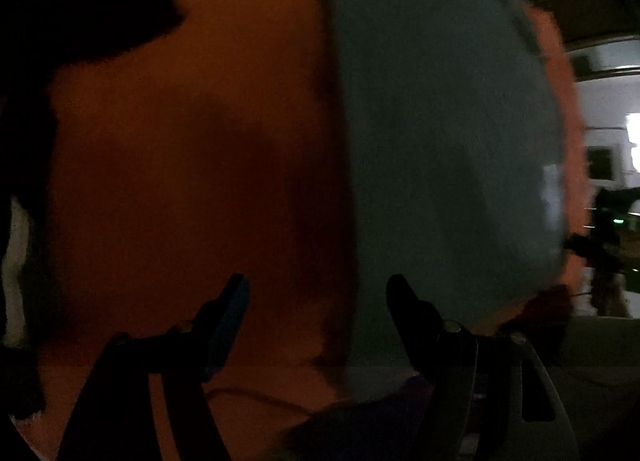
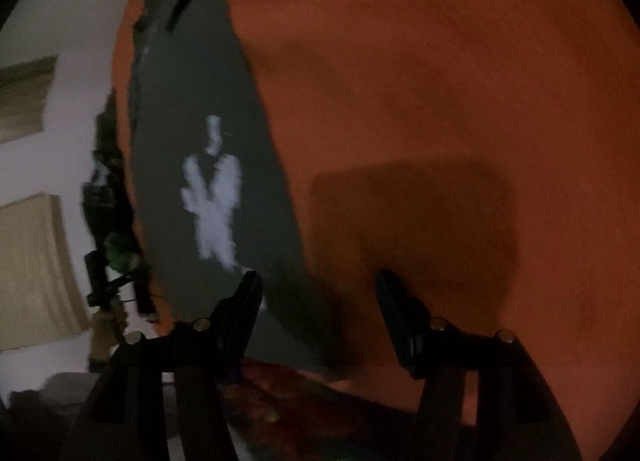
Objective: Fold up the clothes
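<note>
Orange-brown cover (image 1: 180, 161) spread wide beneath both claws, blurred and dim. Grey-green garment (image 1: 440, 141) lying flat on it, ahead and to the right of the left claw (image 1: 318, 289), edge against the orange. Same garment (image 2: 200, 121) in the right wrist view, bearing a white print (image 2: 214, 197), ahead and left of the right claw (image 2: 320, 285). Both claws spread apart, nothing between the fingers, neither touching the cloth.

One grey garment (image 2: 224, 165), seemingly.

The garment (image 2: 208, 189) lies on the cloth-covered surface (image 2: 440, 81), along its left edge.
</note>
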Available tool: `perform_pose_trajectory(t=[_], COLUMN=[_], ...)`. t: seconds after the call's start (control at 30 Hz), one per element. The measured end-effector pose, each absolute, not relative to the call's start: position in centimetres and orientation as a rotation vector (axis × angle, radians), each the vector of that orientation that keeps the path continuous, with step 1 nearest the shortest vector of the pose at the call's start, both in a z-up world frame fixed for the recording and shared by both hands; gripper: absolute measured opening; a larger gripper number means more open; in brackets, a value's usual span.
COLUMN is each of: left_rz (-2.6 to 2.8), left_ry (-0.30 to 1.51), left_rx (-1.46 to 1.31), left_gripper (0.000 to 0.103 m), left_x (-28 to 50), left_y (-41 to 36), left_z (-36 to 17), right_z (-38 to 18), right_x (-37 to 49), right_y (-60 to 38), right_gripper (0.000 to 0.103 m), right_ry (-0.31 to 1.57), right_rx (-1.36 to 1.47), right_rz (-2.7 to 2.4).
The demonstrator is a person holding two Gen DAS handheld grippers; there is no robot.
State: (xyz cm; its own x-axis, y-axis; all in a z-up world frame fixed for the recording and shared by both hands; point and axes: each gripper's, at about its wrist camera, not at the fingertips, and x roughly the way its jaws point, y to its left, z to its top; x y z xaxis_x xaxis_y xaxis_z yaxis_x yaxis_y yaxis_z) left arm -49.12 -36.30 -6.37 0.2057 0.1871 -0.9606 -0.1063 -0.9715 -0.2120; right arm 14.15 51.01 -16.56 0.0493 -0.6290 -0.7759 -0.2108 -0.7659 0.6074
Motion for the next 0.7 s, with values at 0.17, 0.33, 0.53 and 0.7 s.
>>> perform_pose_trajectory(t=[0.17,0.33,0.53,0.7], left_rz=[1.796,1.833,1.794,1.684], left_ry=[0.028,0.027,-0.063,-0.414], left_rx=[-2.393,-2.36,-2.339,-2.157], left_gripper=[0.078,0.08,0.083,0.083], left_x=[-48.1,-48.0,-48.0,-47.7], left_y=[-36.4,-36.1,-36.7,-36.4], left_z=[-9.7,-9.9,-9.5,-7.0], right_z=[-17.6,-17.6,-17.0,-16.2], right_x=[13.9,13.9,14.6,14.9], right_y=[49.7,49.1,48.6,47.2], right_gripper=[0.083,0.092,0.092,0.071], right_ry=[-0.8,-0.87,-0.934,-0.916], right_rx=[1.975,1.952,1.932,1.89], right_rz=[-1.764,-1.752,-1.735,-1.709])
